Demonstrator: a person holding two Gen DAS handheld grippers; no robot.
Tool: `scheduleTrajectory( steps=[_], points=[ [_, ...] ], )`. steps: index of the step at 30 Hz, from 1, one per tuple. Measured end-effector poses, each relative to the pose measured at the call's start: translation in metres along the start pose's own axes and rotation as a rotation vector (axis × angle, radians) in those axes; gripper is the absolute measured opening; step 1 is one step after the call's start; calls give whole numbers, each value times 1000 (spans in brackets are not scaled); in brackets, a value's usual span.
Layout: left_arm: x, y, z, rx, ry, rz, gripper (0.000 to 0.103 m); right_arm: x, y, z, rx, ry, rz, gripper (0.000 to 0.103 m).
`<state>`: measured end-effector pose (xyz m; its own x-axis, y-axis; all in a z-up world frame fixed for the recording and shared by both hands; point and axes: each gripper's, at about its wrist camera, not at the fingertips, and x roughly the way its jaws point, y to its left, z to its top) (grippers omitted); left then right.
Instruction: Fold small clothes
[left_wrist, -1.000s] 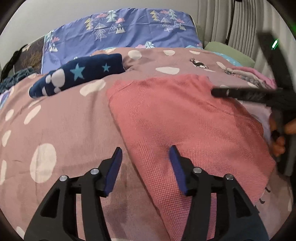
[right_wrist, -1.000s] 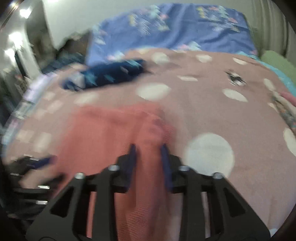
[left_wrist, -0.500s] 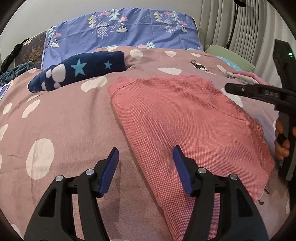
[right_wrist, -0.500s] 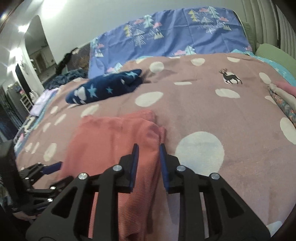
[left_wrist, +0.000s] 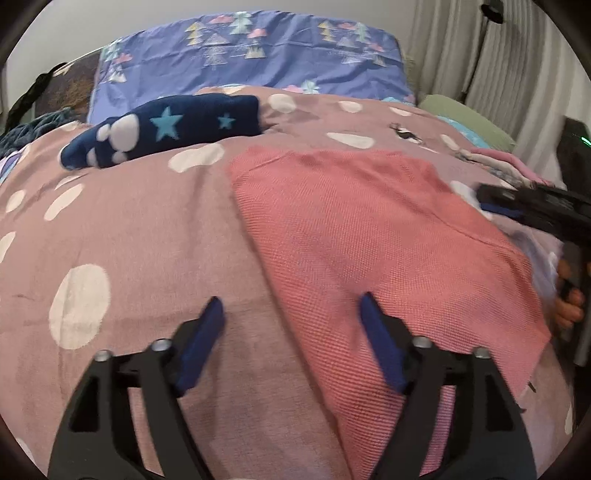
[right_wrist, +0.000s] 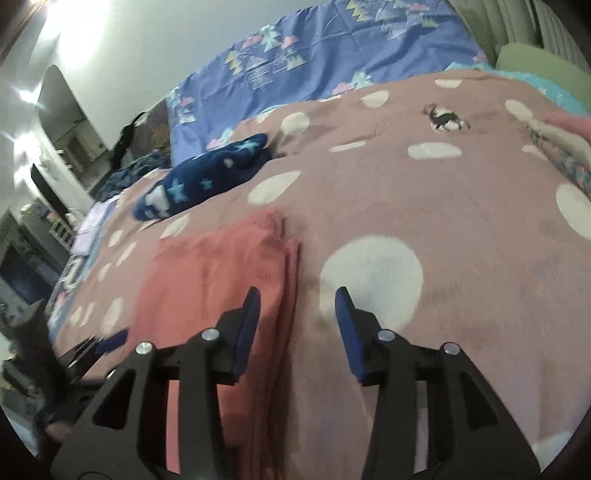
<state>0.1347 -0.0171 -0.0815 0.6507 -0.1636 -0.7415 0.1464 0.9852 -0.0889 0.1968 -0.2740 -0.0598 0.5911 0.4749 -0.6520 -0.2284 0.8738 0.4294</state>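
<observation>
The coral-red waffle-knit garment (left_wrist: 373, 236) lies flat on the mauve polka-dot bedspread (left_wrist: 140, 236). The left gripper (left_wrist: 290, 314) hovers over the garment's left edge, its jaws wide after just opening, with only its right finger above the cloth and nothing gripped. The right gripper (right_wrist: 297, 304) straddles the garment's right edge (right_wrist: 291, 266), its jaws moderately apart after just opening; neither pad presses the fabric. The garment looks folded, with 2 layers showing along that right edge.

L gripper (left_wrist: 290, 310) + R gripper (right_wrist: 297, 301): jaws just opening, nothing gripped
</observation>
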Motion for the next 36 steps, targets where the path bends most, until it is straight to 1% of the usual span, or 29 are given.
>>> scheduleTrajectory(
  steps=[2, 4, 6, 8, 9, 11, 12, 14, 16, 20, 26, 29, 30, 33, 35, 36],
  points=[
    [0, 4, 0, -25, 5, -21, 79, -10, -3, -8, 12, 29, 66, 45],
    [-1, 7, 0, -53, 13, -41, 79, -15, -1, -15, 14, 53, 115, 46],
    [-2, 12, -1, -92, 26, -84, 79, -16, 4, -23, 2, 87, 158, 47],
    [-5, 14, -2, -123, 37, -143, 78, -12, 8, -28, -13, 121, 172, 51],
    [-7, 14, -4, -129, 41, -178, 78, -9, 10, -32, -23, 138, 165, 54],
    [-8, 8, -6, -112, 48, -223, 76, 0, 10, -36, -22, 162, 156, 57],
    [-8, 4, -8, -91, 52, -233, 74, 2, 9, -37, -11, 166, 160, 58],
    [-5, -2, -7, -71, 61, -235, 73, 7, 9, -36, 9, 166, 165, 59],
    [0, -2, -5, -72, 69, -244, 73, 11, 11, -34, 4, 165, 169, 62],
    [9, -2, 0, -62, 71, -257, 74, 17, 15, -35, -23, 166, 167, 65],
    [13, 4, -2, -78, 59, -302, 79, 14, 13, -38, -26, 132, 199, 66],
    [13, 5, -2, -79, 55, -319, 83, 11, 8, -39, -14, 123, 223, 66],
    [14, 5, -2, -79, 54, -329, 86, 10, 7, -39, -17, 124, 225, 65],
    [13, 4, -3, -71, 52, -343, 90, 2, 6, -46, -36, 115, 233, 65],
    [13, 4, -3, -68, 53, -352, 93, -1, 4, -48, -28, 115, 254, 62],
    [14, 4, -2, -68, 56, -359, 95, -1, 1, -47, -15, 119, 259, 60]
  ],
)
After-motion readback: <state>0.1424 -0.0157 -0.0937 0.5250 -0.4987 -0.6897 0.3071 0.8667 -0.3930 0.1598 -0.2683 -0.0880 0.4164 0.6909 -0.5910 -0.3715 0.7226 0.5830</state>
